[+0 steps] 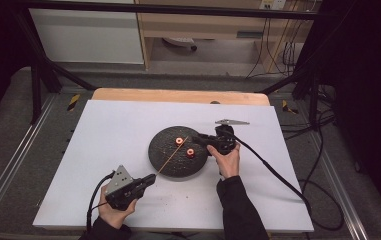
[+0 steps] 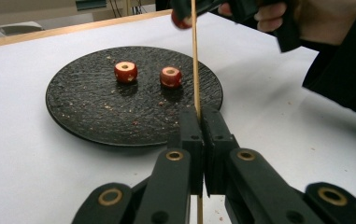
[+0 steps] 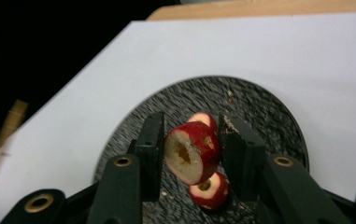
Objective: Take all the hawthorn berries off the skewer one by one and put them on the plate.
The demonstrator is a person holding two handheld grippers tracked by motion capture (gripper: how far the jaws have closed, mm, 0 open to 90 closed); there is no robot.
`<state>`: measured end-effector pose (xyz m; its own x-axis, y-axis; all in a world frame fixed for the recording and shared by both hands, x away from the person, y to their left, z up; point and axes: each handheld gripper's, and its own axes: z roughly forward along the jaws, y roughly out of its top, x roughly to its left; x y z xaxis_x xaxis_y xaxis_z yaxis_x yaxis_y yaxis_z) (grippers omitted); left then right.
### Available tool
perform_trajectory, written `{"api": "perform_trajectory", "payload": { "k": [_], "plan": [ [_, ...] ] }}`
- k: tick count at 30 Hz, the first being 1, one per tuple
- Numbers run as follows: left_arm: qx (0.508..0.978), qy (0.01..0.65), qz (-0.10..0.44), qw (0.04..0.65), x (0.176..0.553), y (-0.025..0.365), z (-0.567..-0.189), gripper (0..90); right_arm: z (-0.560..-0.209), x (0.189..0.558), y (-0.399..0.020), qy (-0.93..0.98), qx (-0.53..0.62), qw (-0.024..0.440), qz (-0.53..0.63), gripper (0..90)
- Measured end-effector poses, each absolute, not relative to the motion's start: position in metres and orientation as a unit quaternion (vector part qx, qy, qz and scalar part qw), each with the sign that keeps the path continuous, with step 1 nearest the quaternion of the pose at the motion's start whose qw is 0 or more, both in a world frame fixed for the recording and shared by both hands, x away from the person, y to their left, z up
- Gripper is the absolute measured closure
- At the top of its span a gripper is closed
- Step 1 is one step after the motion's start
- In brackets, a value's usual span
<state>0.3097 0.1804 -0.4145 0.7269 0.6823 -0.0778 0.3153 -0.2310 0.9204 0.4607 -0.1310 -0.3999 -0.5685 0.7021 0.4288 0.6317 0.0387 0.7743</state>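
Note:
A round black plate [image 1: 170,162] lies mid-table with two cored red fruit pieces [image 1: 180,141] [image 1: 190,152] on it. My left gripper [image 1: 151,178] is near the plate's front-left edge. It is shut on a thin wooden skewer [image 1: 170,157] that slants up over the plate. In the left gripper view the skewer [image 2: 195,56] rises from the closed jaws, past the two pieces [image 2: 125,72] [image 2: 171,77]. My right gripper [image 1: 196,138] hovers over the plate's right side, shut on a third red piece [image 3: 192,151] whose cored face shows. The skewer's tip is close to that piece [image 2: 181,19].
A white sheet [image 1: 108,130] covers the table and a wooden edge [image 1: 178,95] shows at the back. Crumbs dot the plate [image 2: 82,107]. Cables [image 1: 278,170] trail off to the right. Dark frame posts stand at the back corners.

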Motion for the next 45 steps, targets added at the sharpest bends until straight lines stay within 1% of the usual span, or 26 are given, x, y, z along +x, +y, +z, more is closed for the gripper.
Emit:
{"api": "perform_trajectory", "payload": {
  "k": [9,18,22,28,31,35,41,45],
  "plan": [
    [0.768,0.325,0.173,0.524,0.311,0.179,-0.416,88.1,-0.433,0.476,-0.119,0.73,0.482,0.05,0.482,63.0],
    [0.771,0.326,0.172,0.52,0.311,0.178,-0.417,88.1,-0.447,0.481,-0.115,0.734,0.488,0.067,0.467,62.1],
    [0.77,0.327,0.171,0.52,0.312,0.178,-0.417,88.1,-0.446,0.48,-0.116,0.735,0.488,0.071,0.466,55.9],
    [0.769,0.332,0.169,0.519,0.314,0.18,-0.417,88.0,-0.429,0.469,-0.122,0.736,0.47,0.083,0.48,47.5],
    [0.77,0.334,0.167,0.517,0.314,0.18,-0.417,88.1,-0.42,0.461,-0.128,0.739,0.458,0.085,0.487,40.6],
    [0.772,0.335,0.166,0.513,0.315,0.179,-0.416,88.0,-0.413,0.448,-0.139,0.745,0.442,0.084,0.493,27.5],
    [0.777,0.334,0.162,0.509,0.317,0.176,-0.415,88.1,-0.41,0.428,-0.16,0.761,0.419,0.093,0.487,11.2],
    [0.778,0.334,0.16,0.507,0.318,0.175,-0.414,88.1,-0.415,0.417,-0.174,0.774,0.406,0.107,0.474,5.3]
  ]
}}
